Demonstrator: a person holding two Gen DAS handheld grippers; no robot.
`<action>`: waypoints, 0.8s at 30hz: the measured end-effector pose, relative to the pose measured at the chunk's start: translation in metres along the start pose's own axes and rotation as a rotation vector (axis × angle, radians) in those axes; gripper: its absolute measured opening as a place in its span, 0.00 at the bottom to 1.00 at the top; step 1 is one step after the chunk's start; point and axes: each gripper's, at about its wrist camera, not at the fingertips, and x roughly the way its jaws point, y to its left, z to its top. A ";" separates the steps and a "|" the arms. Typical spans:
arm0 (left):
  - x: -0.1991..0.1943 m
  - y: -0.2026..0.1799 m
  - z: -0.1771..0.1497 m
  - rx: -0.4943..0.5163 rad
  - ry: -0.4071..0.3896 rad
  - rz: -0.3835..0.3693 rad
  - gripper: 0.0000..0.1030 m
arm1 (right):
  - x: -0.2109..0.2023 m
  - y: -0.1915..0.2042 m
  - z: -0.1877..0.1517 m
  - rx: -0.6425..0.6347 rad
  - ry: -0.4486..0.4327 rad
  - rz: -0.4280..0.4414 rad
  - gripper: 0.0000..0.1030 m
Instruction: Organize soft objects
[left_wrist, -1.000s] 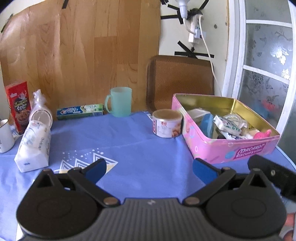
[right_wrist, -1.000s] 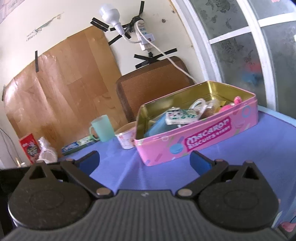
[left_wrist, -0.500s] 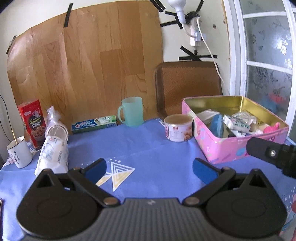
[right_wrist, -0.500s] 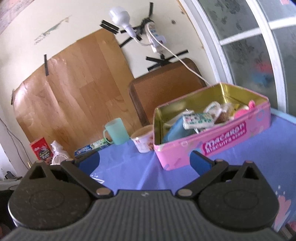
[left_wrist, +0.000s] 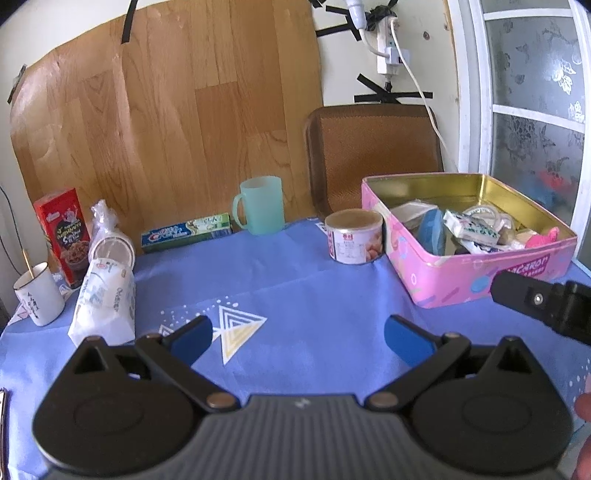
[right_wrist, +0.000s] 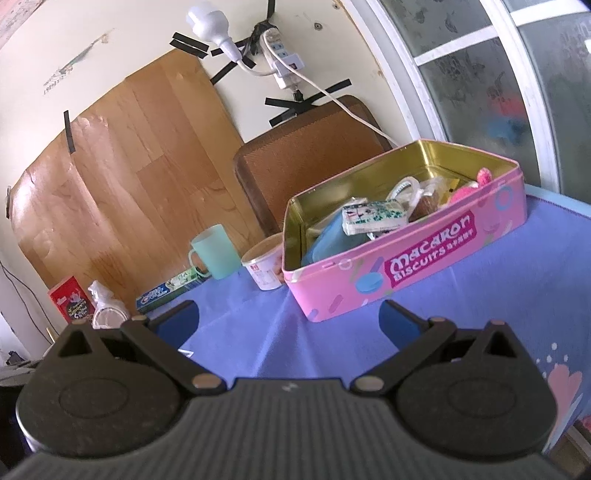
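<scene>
Both our grippers, left gripper (left_wrist: 297, 338) and right gripper (right_wrist: 288, 319), hang empty with fingers spread; the soft white pack (left_wrist: 103, 304) lies left on the desk (left_wrist: 314, 295) — we should pinch its middle gently, then carry it to the pink tin (left_wrist: 480, 266)

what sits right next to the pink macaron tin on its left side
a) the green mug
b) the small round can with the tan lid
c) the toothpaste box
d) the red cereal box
b: the small round can stands right beside the pink tin at its left corner, while the green mug and the toothpaste box stand further left toward the wall.
</scene>
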 end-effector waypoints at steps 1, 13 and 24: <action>0.000 0.000 0.000 -0.001 0.006 -0.002 1.00 | 0.000 0.000 0.000 0.002 0.000 -0.001 1.00; 0.008 0.000 -0.003 -0.016 0.062 -0.016 1.00 | 0.003 -0.004 -0.002 0.016 0.019 -0.003 1.00; 0.012 0.000 -0.005 -0.021 0.091 -0.041 1.00 | 0.003 -0.006 -0.002 0.027 0.024 -0.006 1.00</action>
